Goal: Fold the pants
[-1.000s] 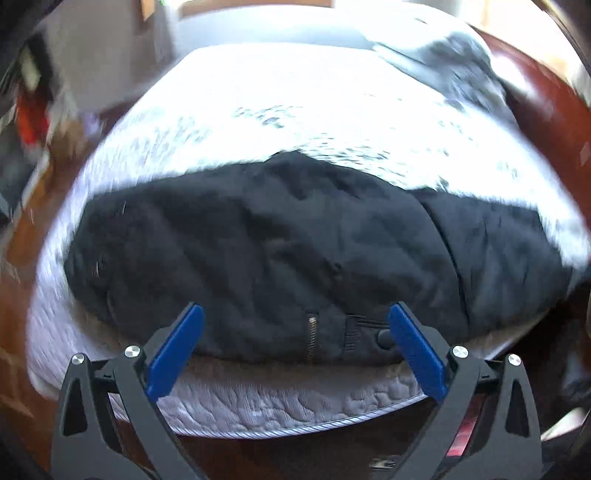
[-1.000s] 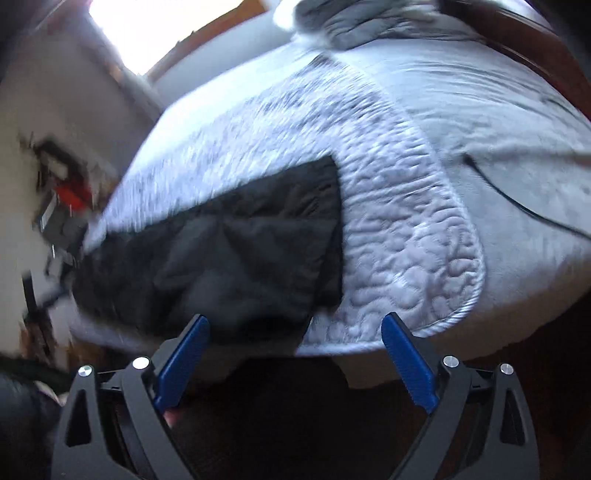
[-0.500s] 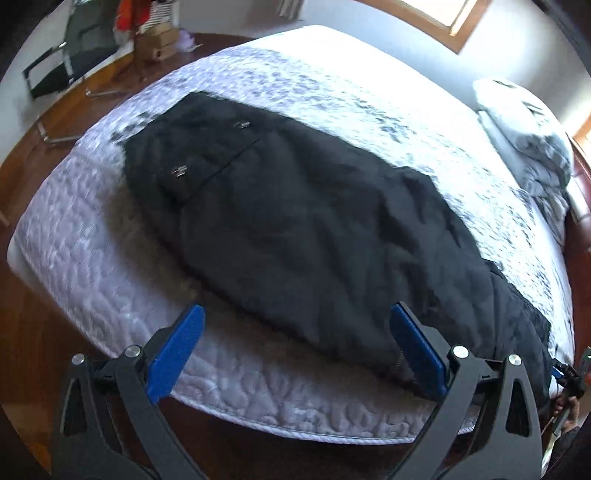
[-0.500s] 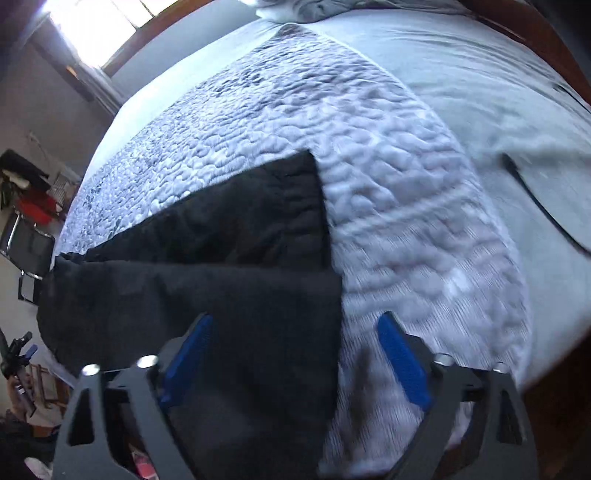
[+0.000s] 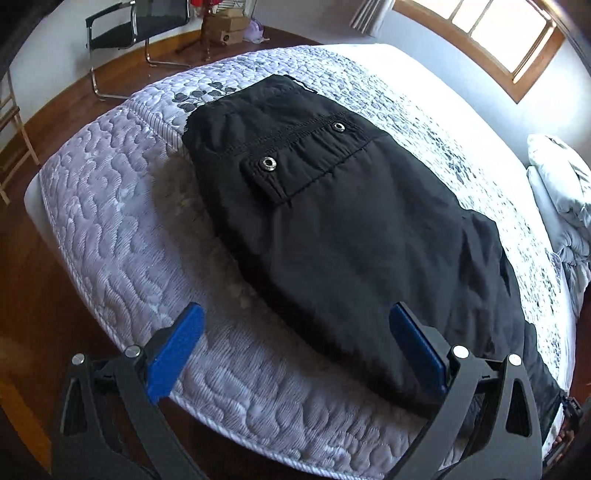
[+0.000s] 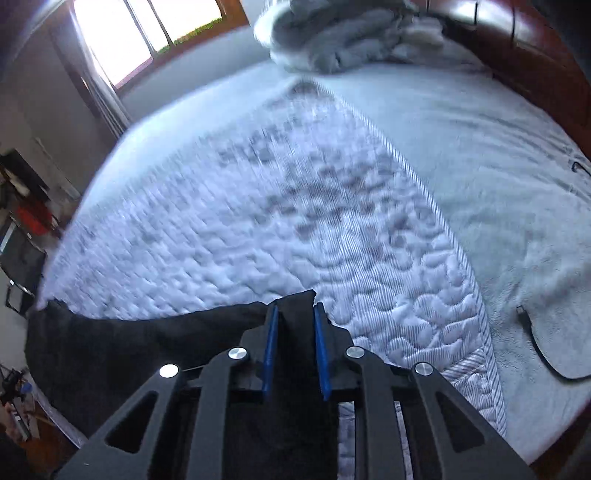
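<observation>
At the bottom of the right wrist view, the right gripper (image 6: 294,325) has just been closing, and its blue pads now pinch a corner of the black pants (image 6: 147,347). At the bottom of the left wrist view, the left gripper (image 5: 295,332) stands wide and holds nothing. Both point steeply down. The pants (image 5: 351,229) lie flat across the quilted bed (image 5: 110,229), filling the middle of that view. No writing can be read. A chair (image 5: 136,22) stands at the upper left.
</observation>
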`<state>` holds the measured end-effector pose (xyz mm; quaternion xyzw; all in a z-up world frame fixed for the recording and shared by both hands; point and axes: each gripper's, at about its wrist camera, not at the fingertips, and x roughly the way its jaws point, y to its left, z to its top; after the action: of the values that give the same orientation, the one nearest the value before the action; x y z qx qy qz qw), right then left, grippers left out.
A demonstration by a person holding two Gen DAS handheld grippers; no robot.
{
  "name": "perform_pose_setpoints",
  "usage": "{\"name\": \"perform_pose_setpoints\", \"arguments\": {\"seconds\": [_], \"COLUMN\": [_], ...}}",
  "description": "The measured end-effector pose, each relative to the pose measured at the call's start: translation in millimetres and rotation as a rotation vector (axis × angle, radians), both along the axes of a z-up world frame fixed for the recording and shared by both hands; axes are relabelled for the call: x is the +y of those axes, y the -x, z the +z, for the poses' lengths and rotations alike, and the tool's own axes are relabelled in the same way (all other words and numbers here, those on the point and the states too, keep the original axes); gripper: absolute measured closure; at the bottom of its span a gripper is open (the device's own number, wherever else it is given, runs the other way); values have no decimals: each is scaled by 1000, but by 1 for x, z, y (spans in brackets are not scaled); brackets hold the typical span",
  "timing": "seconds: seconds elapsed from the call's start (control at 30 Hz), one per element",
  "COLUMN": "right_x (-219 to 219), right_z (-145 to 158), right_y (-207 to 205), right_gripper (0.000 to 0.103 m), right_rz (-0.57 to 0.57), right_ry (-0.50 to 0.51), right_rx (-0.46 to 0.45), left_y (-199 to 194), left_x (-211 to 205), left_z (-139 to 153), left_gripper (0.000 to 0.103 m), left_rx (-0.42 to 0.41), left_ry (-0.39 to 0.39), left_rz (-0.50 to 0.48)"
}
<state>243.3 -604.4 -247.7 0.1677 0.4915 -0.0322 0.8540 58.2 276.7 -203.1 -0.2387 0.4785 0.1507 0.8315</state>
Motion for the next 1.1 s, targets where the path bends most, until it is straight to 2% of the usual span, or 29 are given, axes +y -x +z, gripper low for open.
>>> {"name": "perform_pose_setpoints", "arguments": {"seconds": [0.03, 0.07, 0.1, 0.17, 0.27, 0.4, 0.47, 0.63, 0.7, 0.83, 0.93, 1.03, 1.1], "right_x": [-1, -2, -3, -4, -1, 7, 13, 31, 34, 35, 52, 82, 102], "right_z": [-7, -8, -7, -1, 6, 14, 13, 7, 8, 11, 17, 9, 0], "right_y": [-2, 2, 6, 18, 35, 63, 76, 99, 108, 134, 145, 150, 149], "right_gripper": [84, 73, 54, 47, 47, 47, 47, 47, 47, 46, 46, 46, 46], "right_rz": [-5, -14, -28, -34, -54, -68, -73, -75, -94, -169, -151, -103, -71], "right_ry": [-13, -31, -51, -63, -41, -53, -50, -84, -143, -428, -550, -644, -648], "right_rx": [29, 37, 25, -19, -31, -62, -52, -25, -35, -92, -121, -54, 19], "left_y": [1, 2, 6, 14, 30, 33, 23, -6, -14, -23, -24, -19, -16], "left_x": [-2, -2, 0, 9, 28, 56, 67, 85, 85, 73, 62, 49, 42], "left_z": [1, 2, 5, 11, 22, 24, 19, -19, -30, -30, -29, -27, -29], "left_gripper": [3, 3, 3, 3, 3, 3, 3, 3, 4, 3, 3, 3, 3], "left_rx": [-16, -29, -46, -77, -113, -136, -148, -71, -69, -78, -48, -35, -25], "left_ry": [-3, -5, -14, -28, -42, -4, 68, 248, 295, 267, 244, 245, 258], "left_rz": [0, 2, 10, 27, 75, 109, 111, 182, 191, 167, 153, 142, 129]}}
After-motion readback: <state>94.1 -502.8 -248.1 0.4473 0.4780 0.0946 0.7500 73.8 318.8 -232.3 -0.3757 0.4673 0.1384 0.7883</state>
